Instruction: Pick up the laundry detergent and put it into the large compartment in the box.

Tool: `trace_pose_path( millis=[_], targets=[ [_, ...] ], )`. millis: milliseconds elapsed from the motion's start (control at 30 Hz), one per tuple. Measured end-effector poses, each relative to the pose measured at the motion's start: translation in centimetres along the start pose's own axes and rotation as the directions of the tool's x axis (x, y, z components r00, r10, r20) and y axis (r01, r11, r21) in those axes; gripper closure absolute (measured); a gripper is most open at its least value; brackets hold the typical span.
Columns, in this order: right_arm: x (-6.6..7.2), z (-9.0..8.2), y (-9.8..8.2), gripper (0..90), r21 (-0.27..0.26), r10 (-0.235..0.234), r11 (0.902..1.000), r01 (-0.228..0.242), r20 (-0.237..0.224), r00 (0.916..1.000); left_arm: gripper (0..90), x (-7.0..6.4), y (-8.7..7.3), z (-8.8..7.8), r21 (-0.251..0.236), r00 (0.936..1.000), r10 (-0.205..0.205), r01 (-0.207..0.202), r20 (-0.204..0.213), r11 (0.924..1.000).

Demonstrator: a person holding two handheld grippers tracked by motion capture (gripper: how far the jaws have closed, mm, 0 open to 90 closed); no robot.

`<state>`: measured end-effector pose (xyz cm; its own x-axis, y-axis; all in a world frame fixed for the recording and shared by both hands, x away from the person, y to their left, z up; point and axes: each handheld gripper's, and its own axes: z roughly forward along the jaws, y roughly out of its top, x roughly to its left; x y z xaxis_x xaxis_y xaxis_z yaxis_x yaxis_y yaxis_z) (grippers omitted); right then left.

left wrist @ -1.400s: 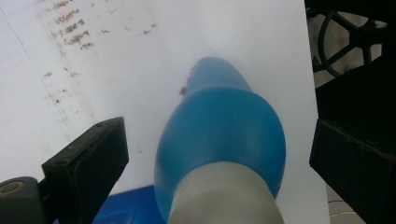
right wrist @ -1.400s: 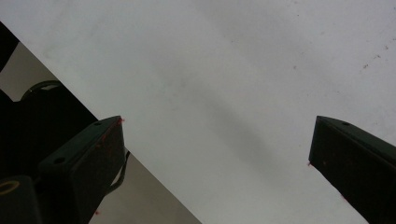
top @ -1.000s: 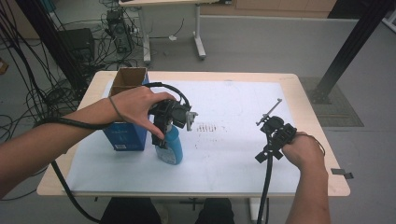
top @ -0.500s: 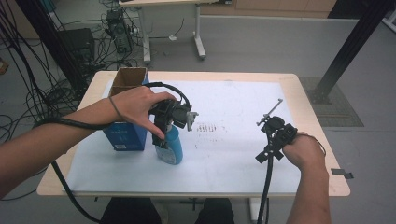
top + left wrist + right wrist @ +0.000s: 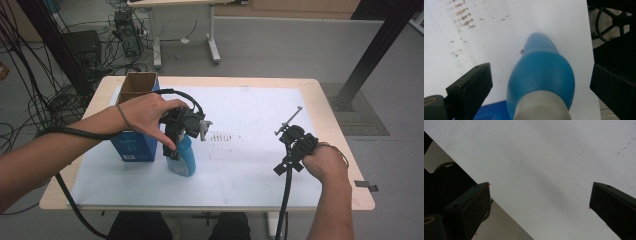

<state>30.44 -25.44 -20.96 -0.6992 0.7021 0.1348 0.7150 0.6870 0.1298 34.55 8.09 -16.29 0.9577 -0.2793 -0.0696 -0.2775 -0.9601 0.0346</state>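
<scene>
**Left tool lined up on bottle, grasp not made yet**

High view: blue bottle [image 5: 183,156] stood upright on the white sheet [image 5: 250,160] of the bench [image 5: 330,100], just beside the blue box [image 5: 134,145] at its left. Left tool [image 5: 176,150] sat right over the bottle top. Right tool [image 5: 289,131] hovered well apart at the right side, nothing near it.

Left gripper view: bottle [image 5: 541,75] sat between the jaws, grey cap [image 5: 541,107] nearest the camera. Clear gaps on both sides, so the left tool [image 5: 541,82] was released, no contact.

Right gripper view: right tool [image 5: 540,197] spread wide over bare sheet [image 5: 549,157], holding nothing.

Judgement: approach done. Left: close on the bottle, then lift or move it. Where it should go I couldn't tell.
</scene>
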Motion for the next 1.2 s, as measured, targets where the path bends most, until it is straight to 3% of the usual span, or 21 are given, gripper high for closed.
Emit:
trace_pose_path(
  millis=[867,1100,1133,1200],
  targets=[
    [0.0,0.5,0.1,3.9,0.016,0.007,0.9998,-0.007,-0.004,1.0,9.0,0.4,-0.1,2.0,0.037,0.9999,-0.016,0.016,0.004,0.9992],
    [0.0,0.5,0.1,3.9,0.025,0.008,0.9997,-0.008,0.001,1.0,11.2,0.1,-0.1,2.0,0.039,0.9998,-0.017,0.017,-0.013,0.9991],
    [0.1,0.5,0.1,3.9,0.024,0.007,0.9997,-0.007,0.003,1.0,27.7,0.2,-0.3,1.9,0.03,0.9999,-0.014,0.014,-0.004,0.9995],
    [0.1,0.5,0.1,3.9,0.026,0.009,0.9996,-0.009,0.004,1.0,27.2,0.3,-0.3,1.8,0.024,0.9999,-0.016,0.016,0.001,0.9996]
  ],
)
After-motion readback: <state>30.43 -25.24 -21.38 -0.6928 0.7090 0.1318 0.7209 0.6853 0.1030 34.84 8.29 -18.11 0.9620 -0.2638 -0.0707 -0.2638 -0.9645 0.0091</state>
